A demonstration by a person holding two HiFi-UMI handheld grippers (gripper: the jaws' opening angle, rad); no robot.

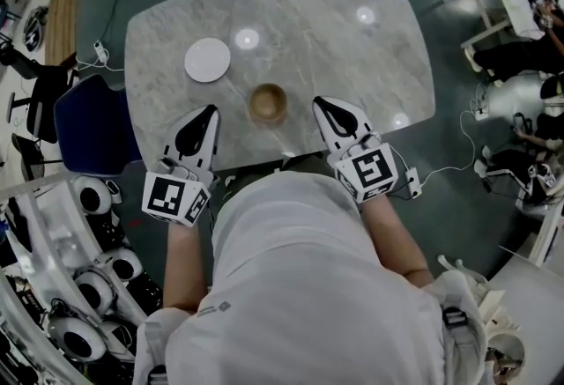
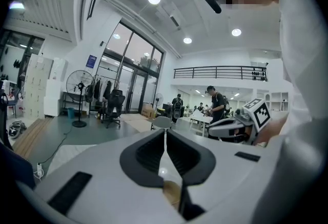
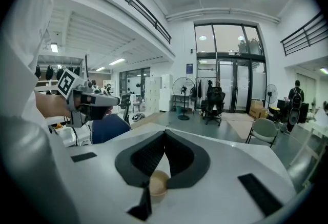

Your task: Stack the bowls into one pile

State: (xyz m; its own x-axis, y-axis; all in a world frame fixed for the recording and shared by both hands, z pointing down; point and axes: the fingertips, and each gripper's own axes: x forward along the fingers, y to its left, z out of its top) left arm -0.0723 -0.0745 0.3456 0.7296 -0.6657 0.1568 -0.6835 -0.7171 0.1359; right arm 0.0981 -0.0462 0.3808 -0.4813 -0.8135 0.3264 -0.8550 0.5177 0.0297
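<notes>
A brown wooden bowl (image 1: pixel 268 103) stands near the front edge of the marble table (image 1: pixel 352 57). Farther back and to its left lies a white bowl (image 1: pixel 207 60), upside down or very shallow. My left gripper (image 1: pixel 212 113) hovers just left of the wooden bowl, its jaws shut and empty. On the bowl's other side, my right gripper (image 1: pixel 319 102) is also shut on nothing. The left gripper view shows a sliver of the wooden bowl (image 2: pixel 171 193) below the shut left gripper (image 2: pixel 165 138). The wooden bowl (image 3: pixel 157 184) also peeks out under the shut right gripper (image 3: pixel 164 138).
A blue chair (image 1: pixel 92 124) stands at the table's left side. Racks of white gear (image 1: pixel 84 286) fill the lower left. A power strip (image 1: pixel 412 184) and cables lie on the floor to the right. People and desks (image 1: pixel 524 13) are at the far right.
</notes>
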